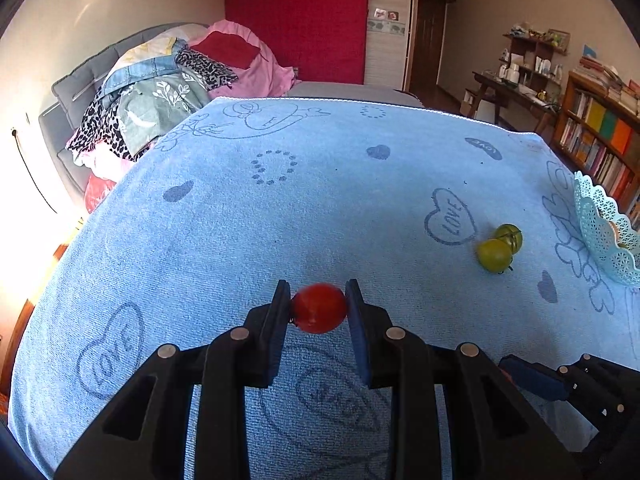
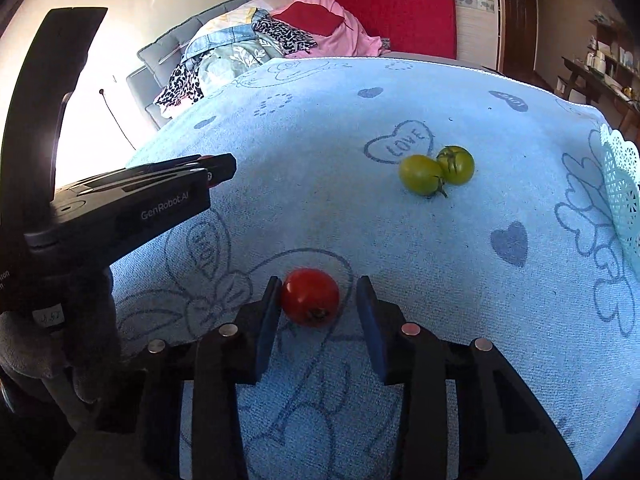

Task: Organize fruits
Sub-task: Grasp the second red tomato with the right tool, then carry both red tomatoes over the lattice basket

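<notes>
The left gripper (image 1: 319, 302) pinches a red tomato (image 1: 319, 308) squarely between its two pads, both pads pressed against its sides, and holds it clear of the blue towel (image 1: 280, 208).

The right gripper (image 2: 318, 300) has a second red tomato (image 2: 310, 297) between its fingers. The left-hand pad touches the fruit's side, while a sliver of towel shows between the fruit and the right-hand pad, so the grip looks not quite complete. I would call the jaws narrowed around it rather than clamped, though the fisheye view makes that gap hard to judge. This tomato seems to rest on the towel, stem scar turned toward the camera. It is nearly round, so no long axis matters for the grip.

Outward from those fingers, the landmark is the pale lace-edged basket (image 2: 620, 184) at the right edge of the towel. Two green tomatoes (image 2: 436, 171) lie touching each other on the towel, between the right gripper and the basket, nearer the basket than either red one. The basket lies ahead and to the right of both grippers. The right gripper is the closer of the two, and the left gripper sits further from the basket on its far side. A carry to the basket would therefore sweep right, passing just beside the green pair.
</notes>
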### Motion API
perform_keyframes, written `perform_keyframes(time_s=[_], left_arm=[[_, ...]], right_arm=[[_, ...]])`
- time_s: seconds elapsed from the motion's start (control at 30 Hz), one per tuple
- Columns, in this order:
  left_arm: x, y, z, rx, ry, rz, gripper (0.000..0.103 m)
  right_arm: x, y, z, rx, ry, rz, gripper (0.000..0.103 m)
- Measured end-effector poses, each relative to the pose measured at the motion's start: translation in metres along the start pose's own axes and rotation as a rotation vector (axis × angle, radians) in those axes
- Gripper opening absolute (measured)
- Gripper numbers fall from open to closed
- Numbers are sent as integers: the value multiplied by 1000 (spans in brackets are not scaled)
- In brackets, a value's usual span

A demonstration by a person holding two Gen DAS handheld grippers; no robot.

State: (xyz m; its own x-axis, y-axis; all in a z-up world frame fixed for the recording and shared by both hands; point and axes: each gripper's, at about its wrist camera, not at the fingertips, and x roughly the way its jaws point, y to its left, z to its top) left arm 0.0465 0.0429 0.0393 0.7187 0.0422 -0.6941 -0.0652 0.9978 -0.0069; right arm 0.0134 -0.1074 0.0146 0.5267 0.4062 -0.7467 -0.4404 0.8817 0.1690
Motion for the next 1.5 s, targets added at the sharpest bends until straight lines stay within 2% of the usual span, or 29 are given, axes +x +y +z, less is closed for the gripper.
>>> perform_keyframes(time_s=[0.07,0.27,0.7,1.5], left_arm=[[0,-1,0,1,-1,-1,29],[0,-4,-2,14,-4,-2,29],[-2,-22,-3,71,-10,-4,29],[-18,-101,16,236,-80,-53,29]], right_arm=[[0,3,0,-16,2,-5,29],[-4,1,-2,8,-10,-9,28],[-37,-29,-3,88,-87,-39,28],[-129,-140,-3,325,-312,-206,28]])
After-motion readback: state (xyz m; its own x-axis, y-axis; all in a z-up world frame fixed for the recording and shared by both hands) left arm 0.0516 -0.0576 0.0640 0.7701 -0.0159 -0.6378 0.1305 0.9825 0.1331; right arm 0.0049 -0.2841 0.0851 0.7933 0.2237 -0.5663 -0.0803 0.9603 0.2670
